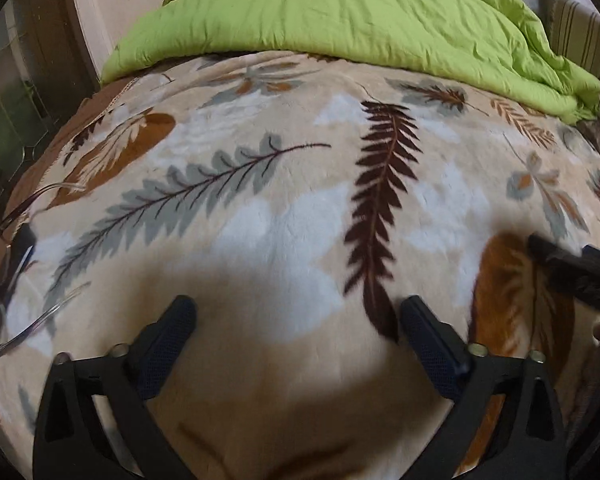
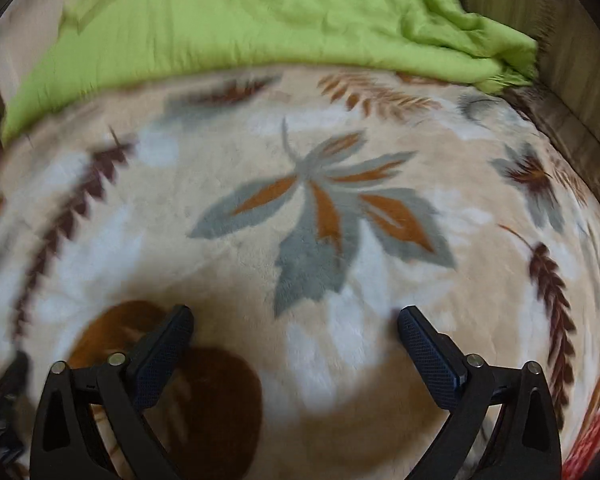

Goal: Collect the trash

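Two hand-held grippers hover over a bed spread with a beige blanket [image 1: 284, 208] printed with feathers and leaves. The left hand-held gripper [image 1: 298, 316] has its jaws spread wide and grips nothing; a dark brown feather print runs toward its right finger. The right hand-held gripper [image 2: 296, 322] is likewise wide and empty above a grey and orange leaf print, its view blurred. At 12 o'clock in both views a crumpled lime-green quilt [image 1: 340, 12] lies across the head of the bed, overlapping the blanket's far edge. At 3 o'clock in the left view the other gripper's dark finger juts in. A red-patterned patch [image 2: 592, 436] shows at 5 o'clock in the right view; what it is cannot be told. No trash can be made out on the bed.
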